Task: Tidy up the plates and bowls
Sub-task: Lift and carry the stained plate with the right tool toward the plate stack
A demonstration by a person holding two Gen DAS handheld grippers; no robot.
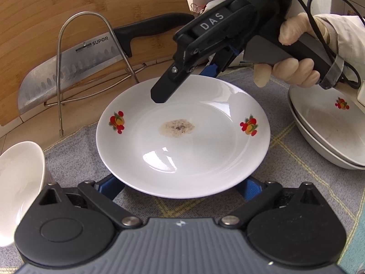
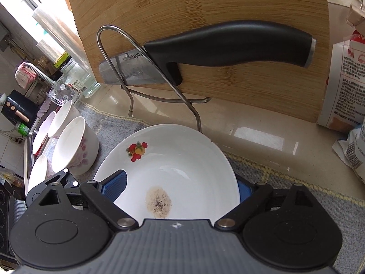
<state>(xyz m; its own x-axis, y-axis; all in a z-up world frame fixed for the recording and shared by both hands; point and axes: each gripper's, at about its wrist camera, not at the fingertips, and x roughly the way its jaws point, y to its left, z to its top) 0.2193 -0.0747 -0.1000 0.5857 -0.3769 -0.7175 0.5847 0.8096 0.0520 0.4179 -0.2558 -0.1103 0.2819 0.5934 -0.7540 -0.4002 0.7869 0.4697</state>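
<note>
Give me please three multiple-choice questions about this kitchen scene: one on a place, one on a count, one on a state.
1. Where is the knife?
A. on the floor
B. in the wire rack, in front of the wooden board
C. inside a drawer

2. How many fruit prints show on the middle plate in the left wrist view?
A. none
B. two
C. five

3. In what state is the middle plate?
A. broken in pieces
B. spotless
C. marked with a stain at its centre

Answers:
1 B: the blade passes through the wire rack, with the board behind it.
2 B: there is one print on each side of the plate.
3 C: a brownish, speckled patch lies at its centre.
</note>
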